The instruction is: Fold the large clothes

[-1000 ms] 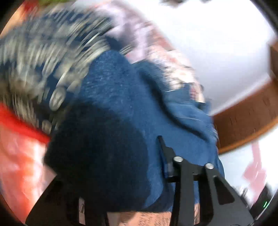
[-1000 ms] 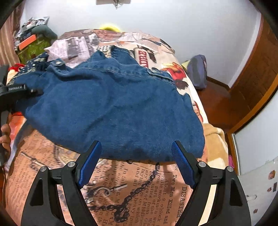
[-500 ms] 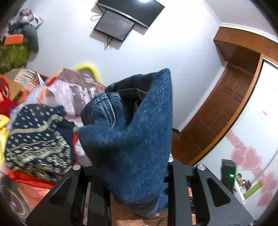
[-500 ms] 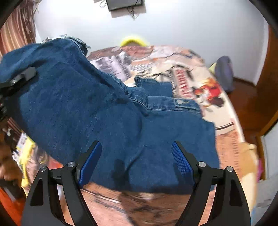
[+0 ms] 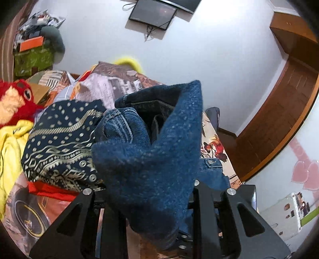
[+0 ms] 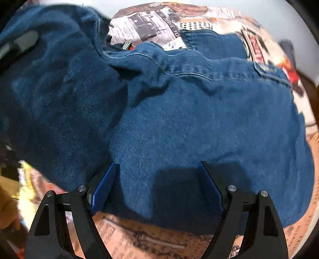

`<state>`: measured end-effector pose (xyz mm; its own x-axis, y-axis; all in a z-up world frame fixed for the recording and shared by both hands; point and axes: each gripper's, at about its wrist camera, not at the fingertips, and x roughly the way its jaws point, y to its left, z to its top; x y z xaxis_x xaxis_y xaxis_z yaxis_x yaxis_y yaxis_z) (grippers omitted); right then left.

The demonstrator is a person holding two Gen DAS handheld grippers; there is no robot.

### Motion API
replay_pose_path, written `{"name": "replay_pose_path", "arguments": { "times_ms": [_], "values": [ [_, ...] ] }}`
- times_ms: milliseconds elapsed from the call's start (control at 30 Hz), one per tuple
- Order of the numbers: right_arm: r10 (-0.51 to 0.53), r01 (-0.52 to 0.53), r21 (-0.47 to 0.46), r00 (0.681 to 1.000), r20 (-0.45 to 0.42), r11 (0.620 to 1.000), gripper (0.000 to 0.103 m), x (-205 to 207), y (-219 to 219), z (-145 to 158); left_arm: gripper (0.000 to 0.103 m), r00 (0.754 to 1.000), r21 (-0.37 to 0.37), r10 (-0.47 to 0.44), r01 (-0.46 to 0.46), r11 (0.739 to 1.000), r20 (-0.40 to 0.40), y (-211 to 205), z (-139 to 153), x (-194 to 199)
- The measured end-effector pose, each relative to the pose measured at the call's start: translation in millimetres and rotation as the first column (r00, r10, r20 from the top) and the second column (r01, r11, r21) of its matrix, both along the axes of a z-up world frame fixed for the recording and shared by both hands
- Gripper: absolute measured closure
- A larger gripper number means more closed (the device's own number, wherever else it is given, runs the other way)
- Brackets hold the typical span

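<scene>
A blue denim jacket (image 6: 199, 111) lies spread on the printed bedspread (image 6: 151, 241), its left side lifted. My left gripper (image 5: 149, 215) is shut on a bunched corner of the denim jacket (image 5: 151, 163) and holds it up above the bed. The fabric hides its fingertips. My right gripper (image 6: 157, 169) is open, its blue pads (image 6: 103, 187) just above the jacket's near hem, holding nothing.
A navy patterned garment (image 5: 57, 143), a yellow garment (image 5: 10, 151) and a red plush toy (image 5: 16, 103) lie at the left of the bed. A wooden door (image 5: 279, 123) and a wall screen (image 5: 153, 14) stand beyond.
The left gripper has lifted the jacket's left side up off the bed. The right gripper has moved in close over the jacket's near hem, still open.
</scene>
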<state>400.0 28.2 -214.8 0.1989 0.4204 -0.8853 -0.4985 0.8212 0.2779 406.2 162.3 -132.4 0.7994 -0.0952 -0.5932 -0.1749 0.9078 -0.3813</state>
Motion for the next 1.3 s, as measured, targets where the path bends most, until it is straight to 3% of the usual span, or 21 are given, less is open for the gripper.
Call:
{"name": "replay_pose_path", "arguments": {
  "times_ms": [167,267,367,467,567,667,767,900,967,1100,1133,1233,1300],
  "values": [
    [-0.118,0.115,0.080,0.992,0.036,0.990,0.023,-6,-65,25,0.080,0.997,0.032,-0.068,0.067,0.997,0.039,-38,23,16],
    [-0.211,0.206,0.086,0.976,0.053,0.975,0.023,-11,-113,36,0.080,0.987,0.063,-0.141,0.136,0.989,0.081,-81,38,28],
    [-0.286,0.280,0.078,0.955,0.080,0.957,0.023,-22,-159,43,0.079,0.968,0.093,-0.241,0.234,0.968,0.070,-139,36,49],
    [-0.349,0.346,0.048,0.931,0.107,0.937,0.023,-36,-201,47,0.079,0.938,0.155,-0.345,0.346,0.925,-0.030,-197,8,70],
    [-0.404,0.403,0.035,0.910,0.090,0.915,0.023,-45,-235,46,0.079,0.859,0.213,-0.450,0.500,0.839,-0.244,-251,-52,82],
    [-0.447,0.446,0.034,0.892,0.070,0.894,0.023,-45,-253,44,0.072,0.806,0.216,-0.484,0.568,0.794,-0.341,-268,-91,73],
    [-0.461,0.460,0.028,0.885,0.067,0.888,0.023,-49,-263,46,0.062,0.798,0.290,-0.508,0.595,0.750,-0.324,-273,-94,50],
    [-0.457,0.455,0.041,0.885,0.095,0.890,0.023,-52,-266,57,0.044,0.751,0.248,-0.556,0.650,0.719,-0.357,-266,-75,34],
    [-0.456,0.452,0.065,0.883,0.109,0.890,0.023,-56,-260,66,0.035,0.753,0.222,-0.567,0.647,0.729,-0.332,-258,-58,23],
    [-0.436,0.423,0.111,0.888,0.147,0.899,0.023,-57,-254,85,0.030,0.814,0.196,-0.518,0.570,0.797,-0.263,-219,-29,9],
    [-0.424,0.410,0.117,0.892,0.156,0.905,0.023,-54,-249,88,0.030,0.838,0.217,-0.484,0.537,0.815,-0.252,-207,-24,7],
    [-0.384,0.365,0.129,0.906,0.178,0.922,0.023,-39,-227,93,0.023,0.892,0.333,-0.375,0.444,0.832,-0.252,-184,-19,1],
    [-0.361,0.340,0.139,0.916,0.177,0.930,0.023,-32,-216,90,0.021,0.907,0.357,-0.318,0.405,0.842,-0.277,-170,-27,5]
  ]
}}
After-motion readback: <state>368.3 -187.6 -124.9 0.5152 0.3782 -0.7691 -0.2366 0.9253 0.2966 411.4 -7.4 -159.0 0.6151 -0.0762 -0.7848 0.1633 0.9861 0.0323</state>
